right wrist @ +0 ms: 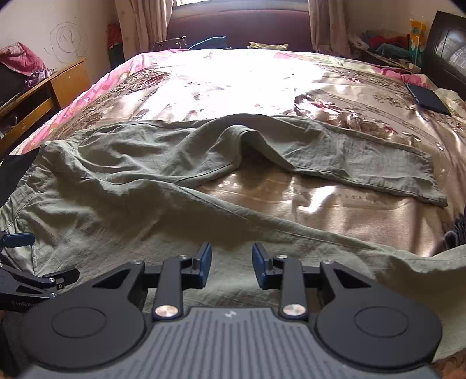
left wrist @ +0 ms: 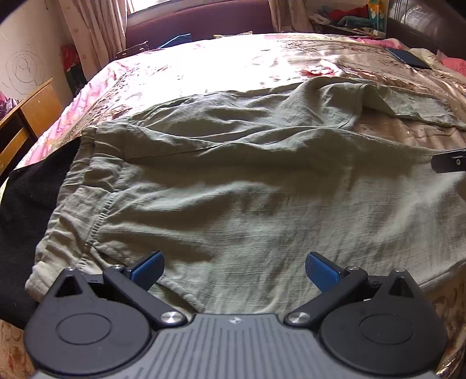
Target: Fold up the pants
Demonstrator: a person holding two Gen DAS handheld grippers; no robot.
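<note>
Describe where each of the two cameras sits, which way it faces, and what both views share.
Left wrist view: rides the left claw, angled down across the green pants near the waistband toward the curtains; its own open fingers show, and a piece of the other claw at the right edge.
Right wrist view: rides the right claw, angled down over the near pant leg; own fingers stand apart with nothing between, left claw at the lower left.
Shared: pants, floral bedspread, wooden desk, dark flat object.

Home bedroom, bed (right wrist: 233, 87), curtains (right wrist: 145, 20)
</note>
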